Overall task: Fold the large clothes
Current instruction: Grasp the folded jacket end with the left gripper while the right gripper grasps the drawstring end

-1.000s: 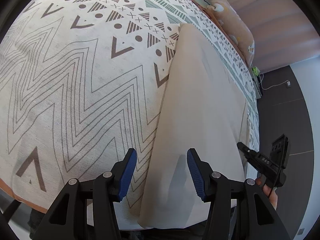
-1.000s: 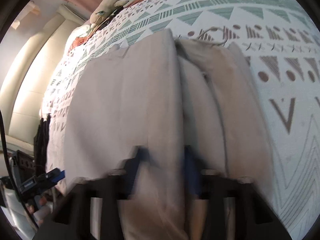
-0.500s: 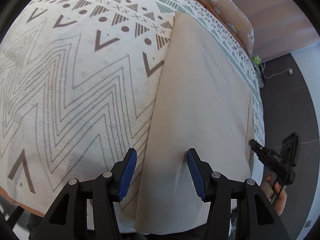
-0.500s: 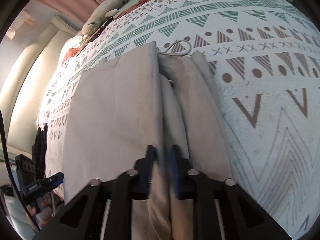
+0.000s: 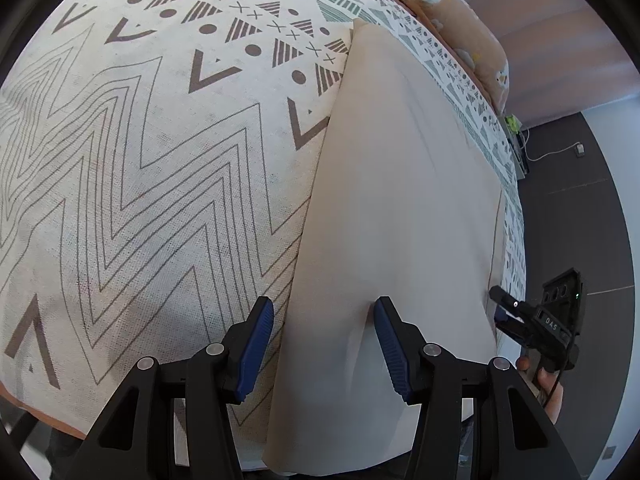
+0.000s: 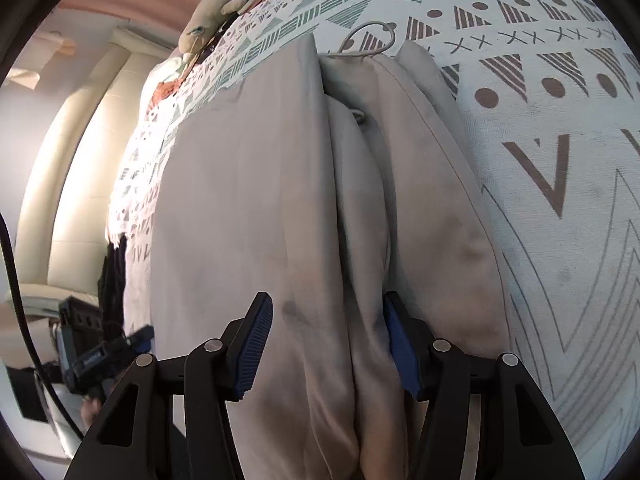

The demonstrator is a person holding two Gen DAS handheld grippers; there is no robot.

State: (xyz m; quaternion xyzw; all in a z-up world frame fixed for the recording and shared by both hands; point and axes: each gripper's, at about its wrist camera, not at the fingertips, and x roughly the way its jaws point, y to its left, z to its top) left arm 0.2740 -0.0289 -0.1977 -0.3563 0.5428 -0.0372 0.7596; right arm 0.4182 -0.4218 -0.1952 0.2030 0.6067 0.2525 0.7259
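A beige folded fabric garment lies flat on a white bedspread printed with grey zigzags, brown chevrons and green triangles. In the left wrist view it fills the centre and right of the frame, running from the lower middle up to a narrow end at upper centre; its left edge crosses the bedspread diagonally.

The left gripper, black with blue ribbed pads, sits at the bottom centre with its jaws apart. The garment's left edge runs up between the two pads: the left pad is over the patterned bedspread just beside that edge, the right pad over the beige cloth. Neither pad presses on the fabric.

In the right wrist view the garment occupies the middle of the frame as several long folds side by side, with a pale drawstring loop at its far end in the upper centre. The right gripper stands at the bottom centre; its jaws have just been opening and now stand apart, straddling the central folds, which pass between the pads and bulge there. The right pad is close against a fold; whether it touches I cannot tell.

At lower right of the left view, a hand holds the other gripper beyond the bed edge.
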